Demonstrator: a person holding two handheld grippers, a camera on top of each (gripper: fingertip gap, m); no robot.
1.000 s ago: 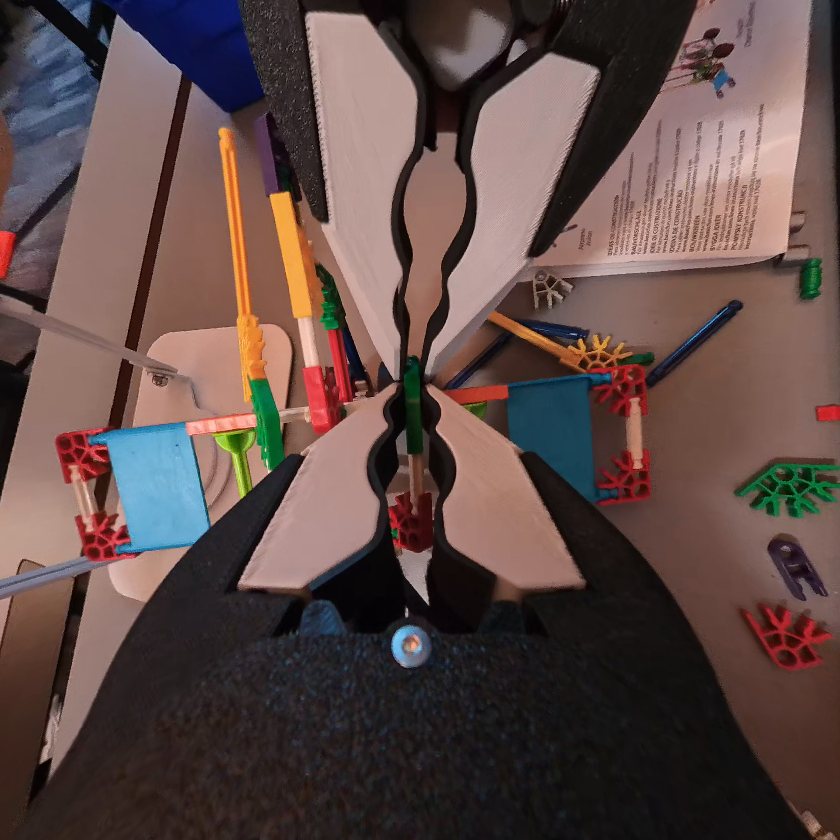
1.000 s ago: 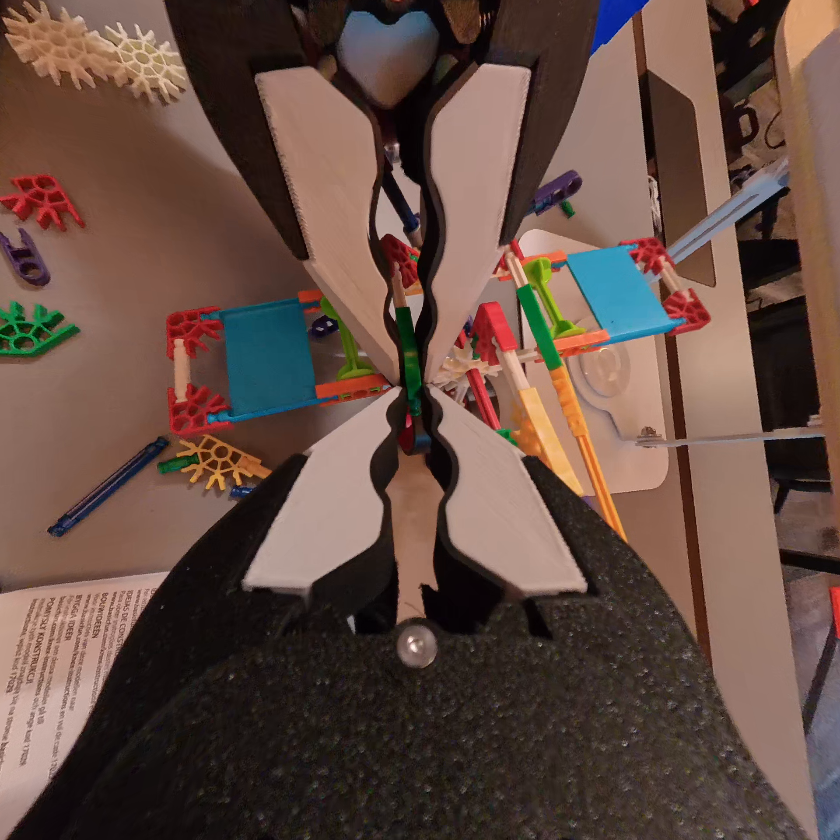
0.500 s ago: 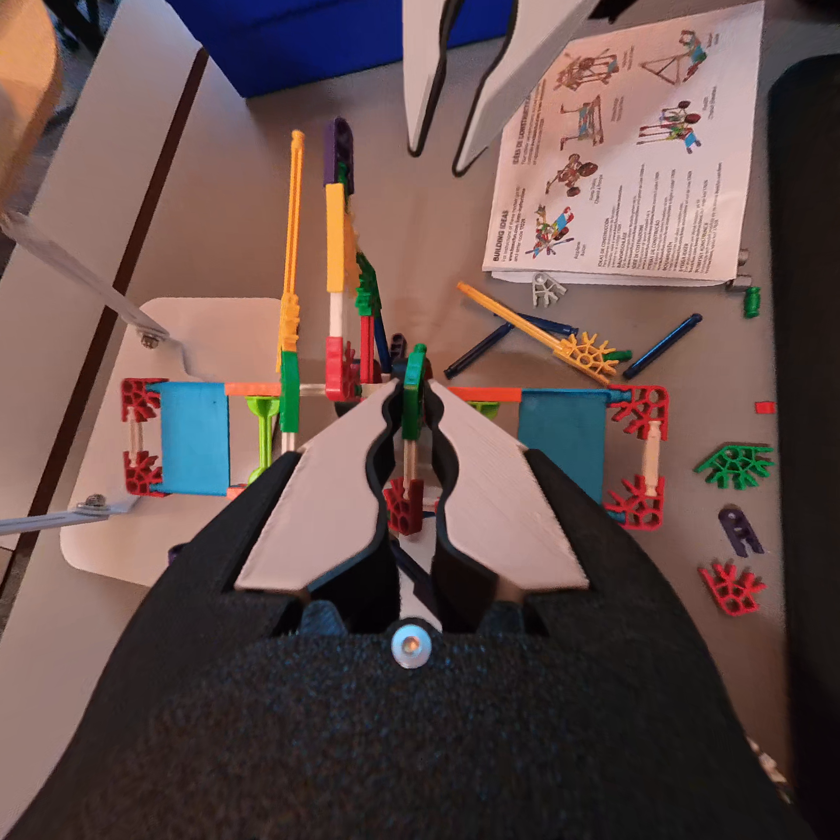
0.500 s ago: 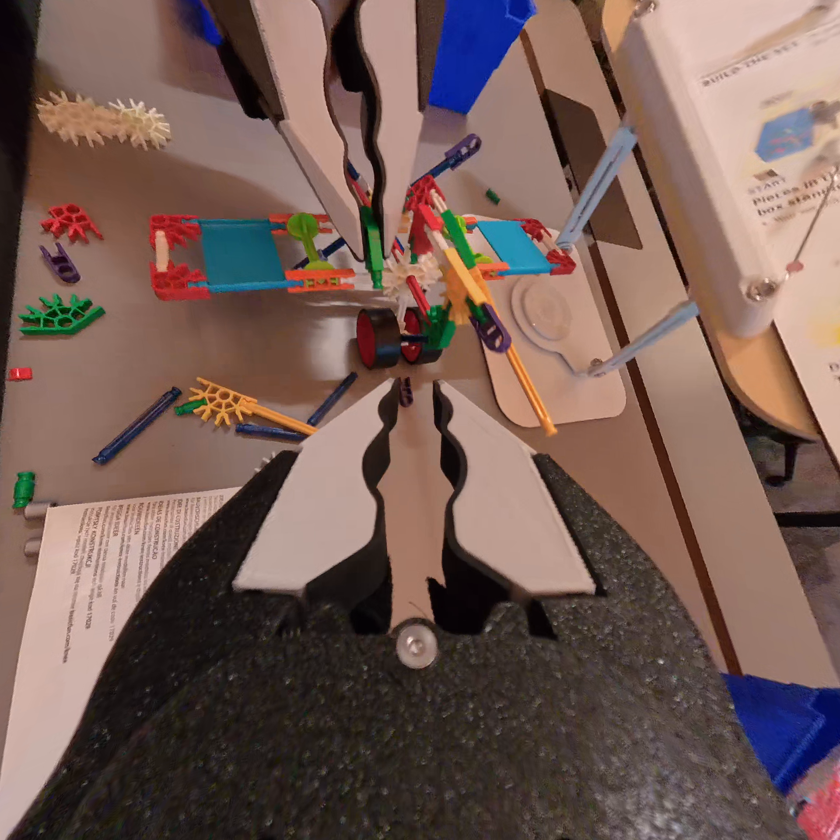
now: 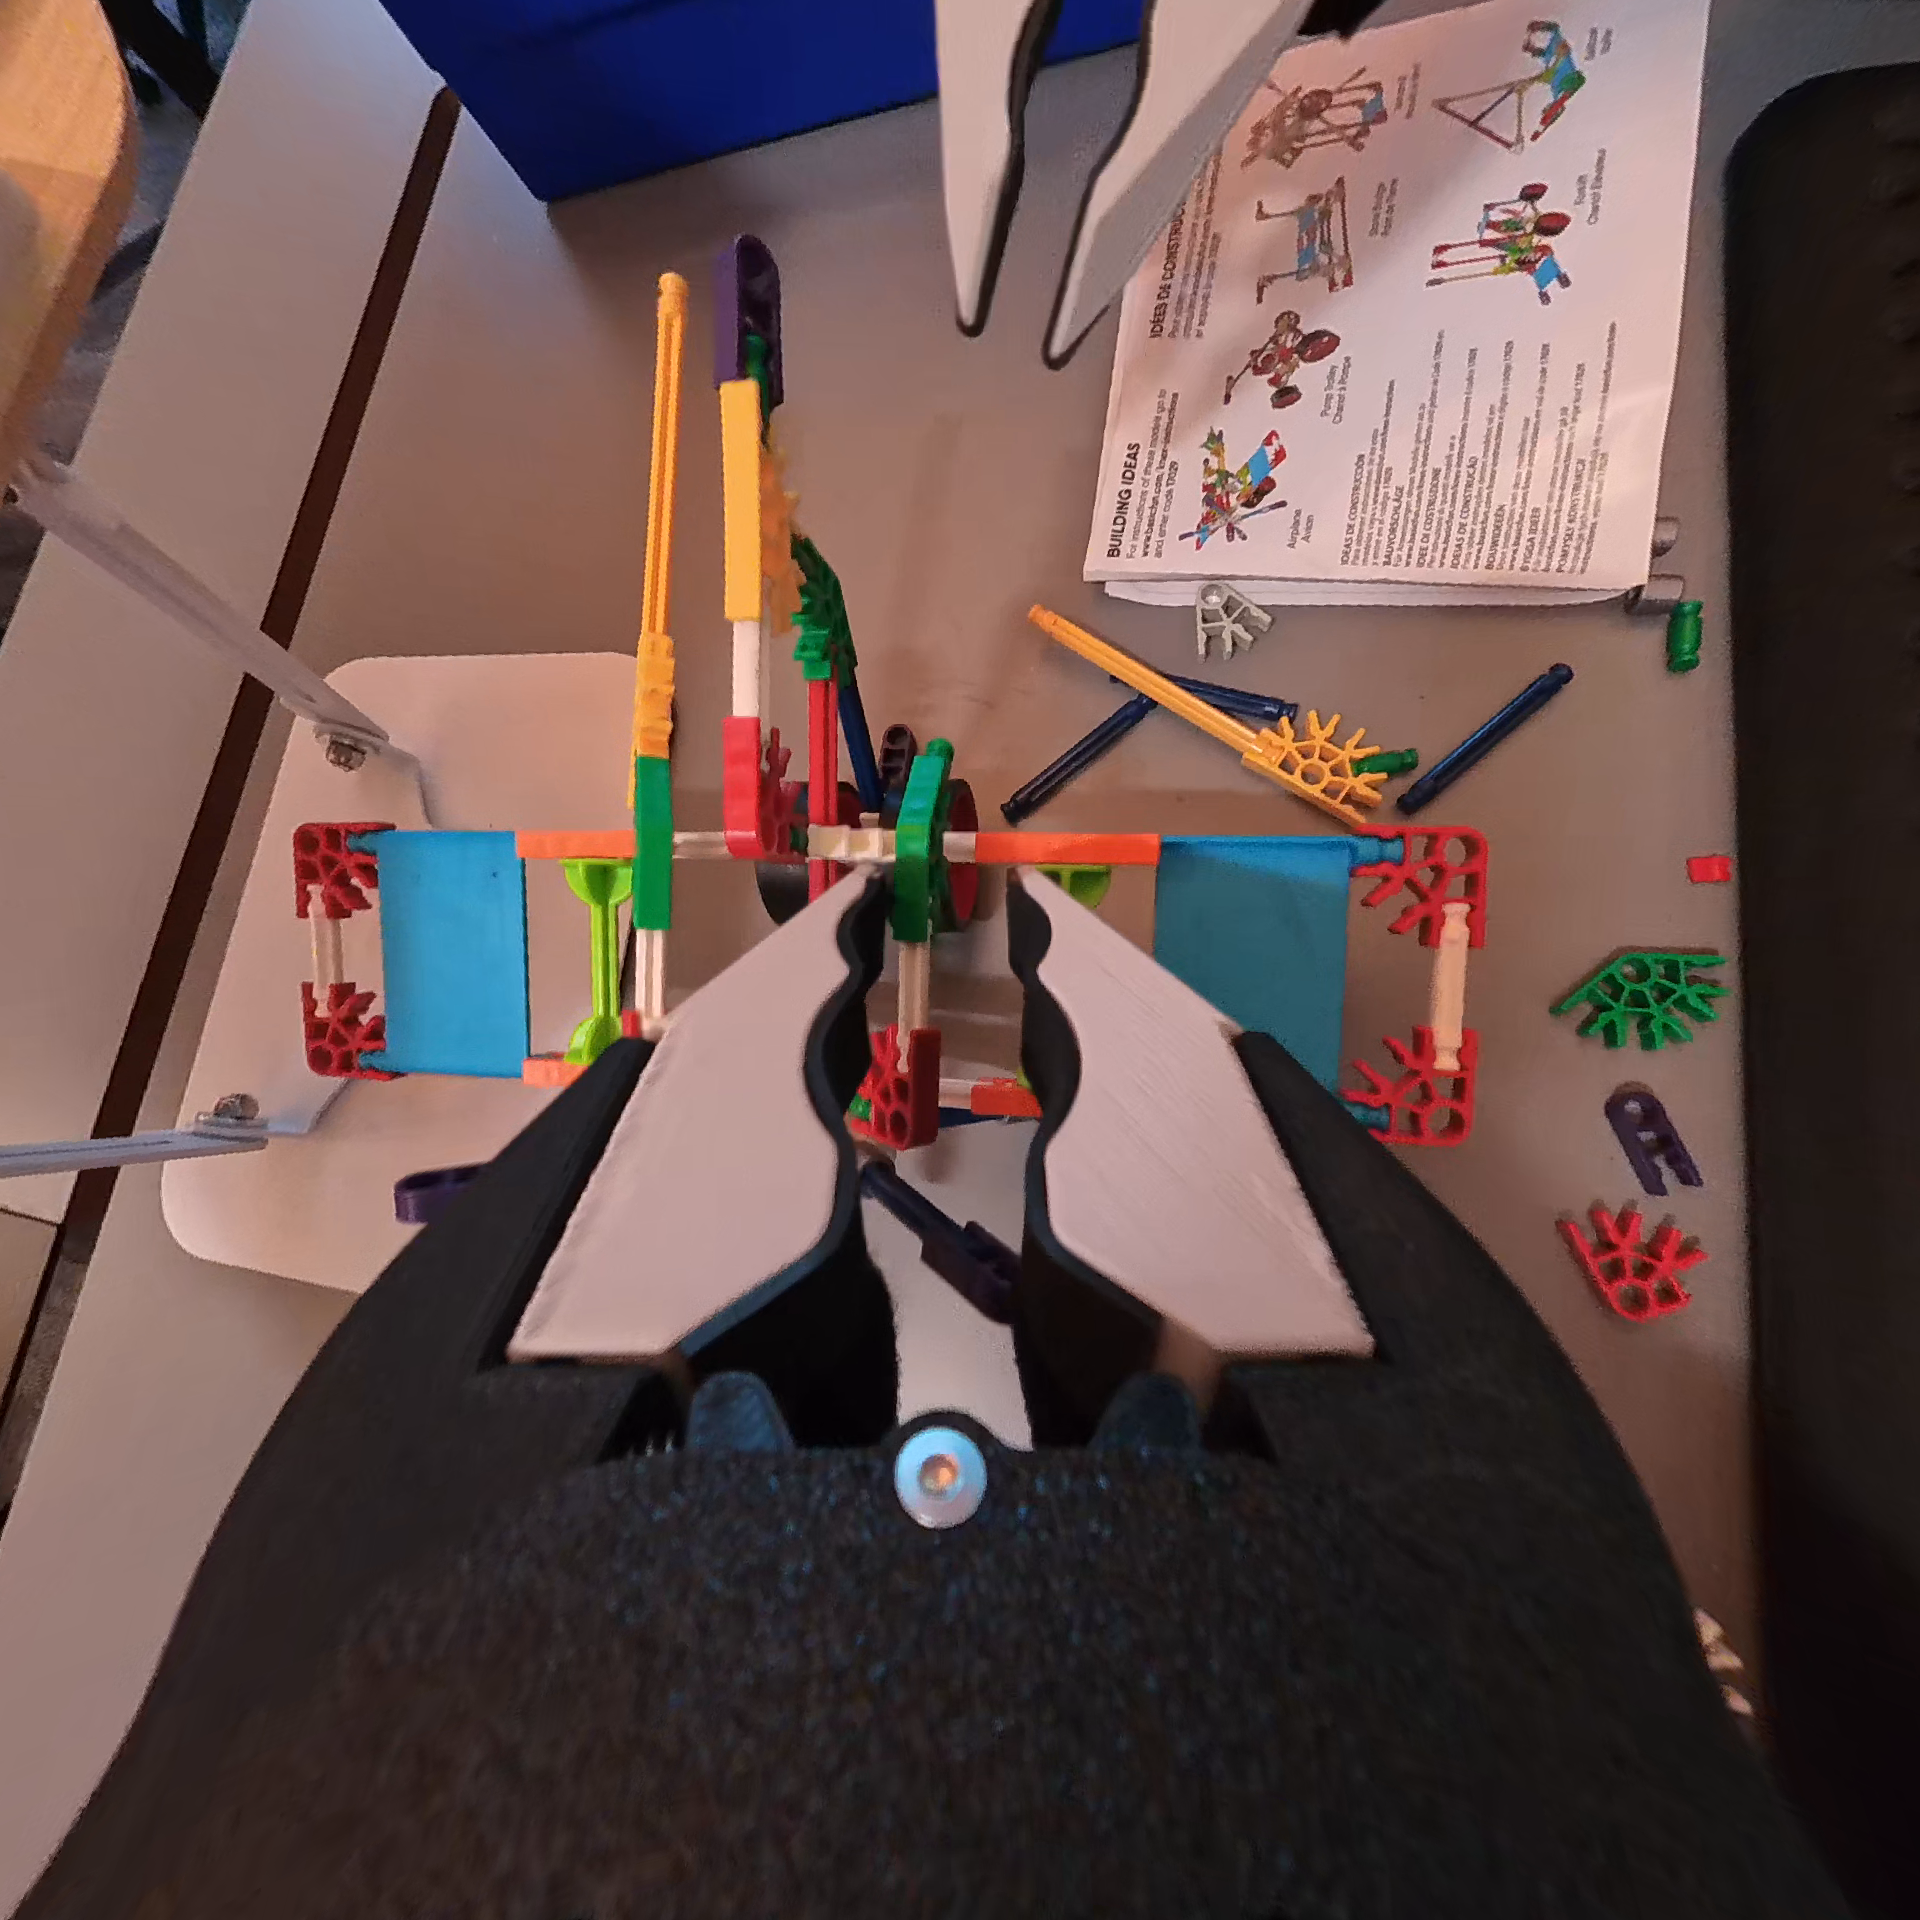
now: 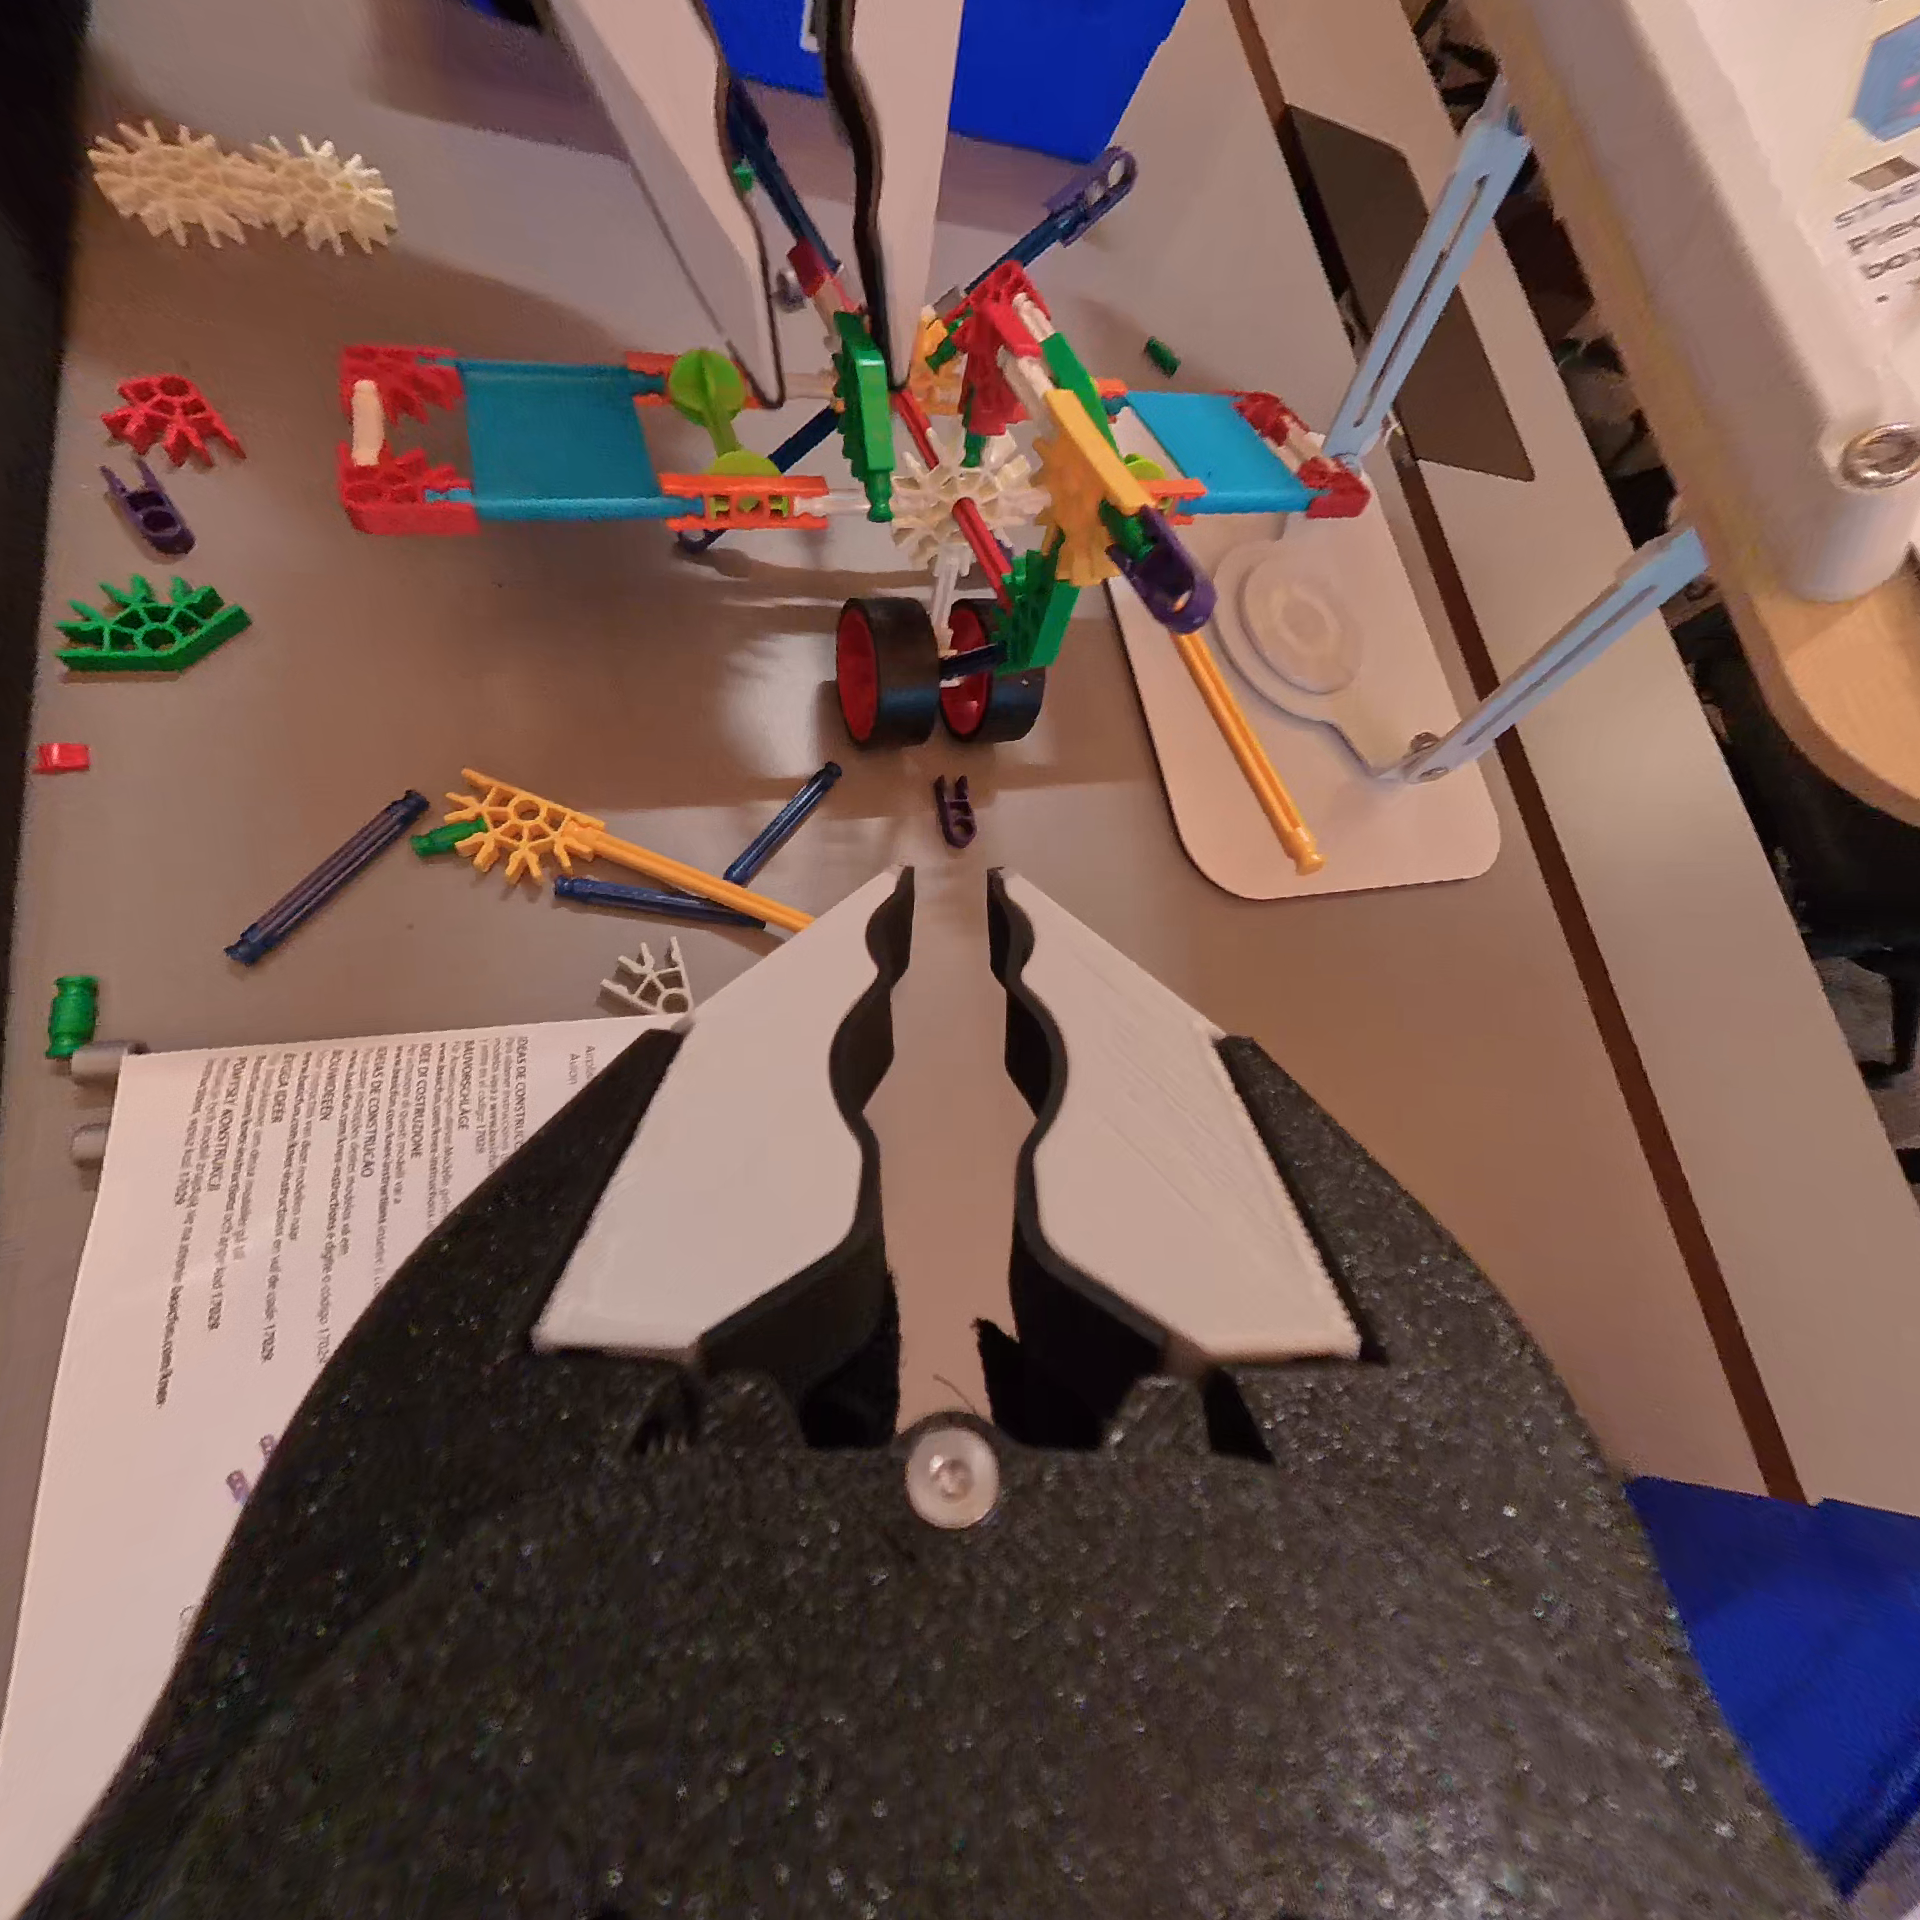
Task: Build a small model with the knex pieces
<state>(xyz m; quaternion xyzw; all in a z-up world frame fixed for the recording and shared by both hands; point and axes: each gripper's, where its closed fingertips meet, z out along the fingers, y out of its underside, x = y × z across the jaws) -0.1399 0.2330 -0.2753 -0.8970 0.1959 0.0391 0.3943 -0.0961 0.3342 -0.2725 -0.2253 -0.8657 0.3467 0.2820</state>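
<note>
Across the grey bench (image 5: 935,499) from left to right, we see a white stand base (image 5: 312,1195) at 9 o'clock, with one blue wing of the toy plane (image 5: 914,831) lying over it. The plane stands at the centre of the left wrist view, its yellow and orange tail rods reaching toward 12 o'clock.

Our left claw (image 5: 935,883) sits with its jaws apart on either side of the green connector (image 5: 920,831) on the plane's middle; we cannot tell whether the tips touch it.

Toward 2 o'clock lie loose blue rods (image 5: 1486,738), a yellow connector (image 5: 1314,764) on an orange rod, and a printed leaflet (image 5: 1403,312). At 3 o'clock sit a green connector piece (image 5: 1647,997), a purple clip (image 5: 1652,1138) and a red connector (image 5: 1631,1257).

Our right claw (image 6: 948,878) hangs well back from the plane, jaws apart and holding nothing, nearest a small purple clip (image 6: 954,808) just ahead of its tips. In the right wrist view the plane's red-hubbed wheels (image 6: 935,670) rest on the bench.
</note>
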